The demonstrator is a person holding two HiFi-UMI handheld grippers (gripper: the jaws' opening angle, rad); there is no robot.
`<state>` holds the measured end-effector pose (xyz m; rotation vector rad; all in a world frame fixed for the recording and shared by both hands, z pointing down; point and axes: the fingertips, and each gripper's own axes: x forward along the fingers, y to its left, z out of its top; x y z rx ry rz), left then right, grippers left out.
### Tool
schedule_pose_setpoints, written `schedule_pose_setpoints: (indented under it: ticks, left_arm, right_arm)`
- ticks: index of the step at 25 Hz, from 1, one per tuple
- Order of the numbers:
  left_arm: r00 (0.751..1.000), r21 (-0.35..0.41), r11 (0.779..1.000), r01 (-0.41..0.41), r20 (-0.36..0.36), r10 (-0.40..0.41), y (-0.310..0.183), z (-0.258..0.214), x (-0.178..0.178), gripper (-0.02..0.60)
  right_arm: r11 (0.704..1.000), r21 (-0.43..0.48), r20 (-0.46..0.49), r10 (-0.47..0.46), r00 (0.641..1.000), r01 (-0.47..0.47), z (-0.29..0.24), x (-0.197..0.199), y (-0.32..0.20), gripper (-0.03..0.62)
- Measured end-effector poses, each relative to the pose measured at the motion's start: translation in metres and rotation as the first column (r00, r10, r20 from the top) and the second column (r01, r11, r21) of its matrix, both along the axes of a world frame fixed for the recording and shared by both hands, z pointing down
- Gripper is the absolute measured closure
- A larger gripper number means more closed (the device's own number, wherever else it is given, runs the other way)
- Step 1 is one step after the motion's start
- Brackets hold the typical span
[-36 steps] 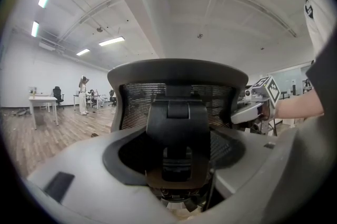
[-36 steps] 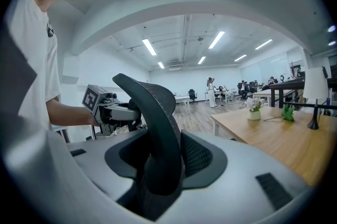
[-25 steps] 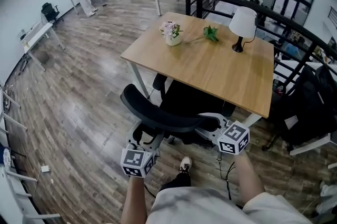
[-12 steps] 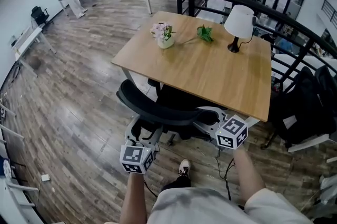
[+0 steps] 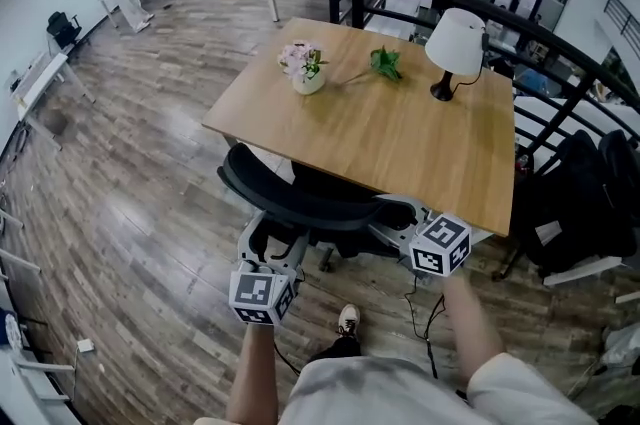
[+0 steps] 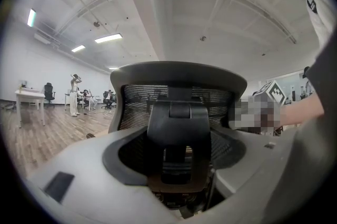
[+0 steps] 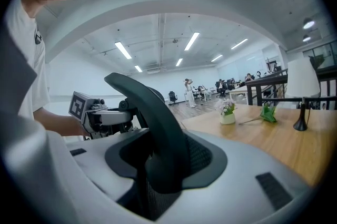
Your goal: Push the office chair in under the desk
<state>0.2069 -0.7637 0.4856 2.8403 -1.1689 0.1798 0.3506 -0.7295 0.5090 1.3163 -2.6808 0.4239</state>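
The black mesh office chair (image 5: 300, 198) stands with its seat under the wooden desk (image 5: 400, 138), its curved backrest just outside the near edge. My left gripper (image 5: 268, 258) reaches the back from the rear left. In the left gripper view its grey jaws close around the black spine bracket (image 6: 176, 138) of the chair (image 6: 179, 94). My right gripper (image 5: 400, 228) comes from the right. In the right gripper view the backrest's side edge (image 7: 152, 128) fills the gap between its jaws, and the desk top (image 7: 274, 138) lies just beyond.
On the desk stand a white lamp (image 5: 455, 43), a flower vase (image 5: 303, 68) and a green sprig (image 5: 383, 63). A black railing (image 5: 560, 43) runs behind it. A black bag (image 5: 580, 203) sits at the right. My shoe (image 5: 348, 318) is below the chair.
The chair has slid further under the desk. Both grippers and I have moved forward with it, so the desk now lies nearer.
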Motion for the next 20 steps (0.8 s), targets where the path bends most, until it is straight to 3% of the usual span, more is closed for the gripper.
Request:
schedule_pose_setpoints:
  ticks: [20]
  left_arm:
    - [1.000, 0.001, 1.000, -0.016, -0.018, 0.016, -0.087, -0.003, 0.034, 0.239]
  right_arm:
    - [0.999, 0.021, -0.006, 0.044, 0.999, -0.044, -0.003, 0.035, -0.088, 0.391]
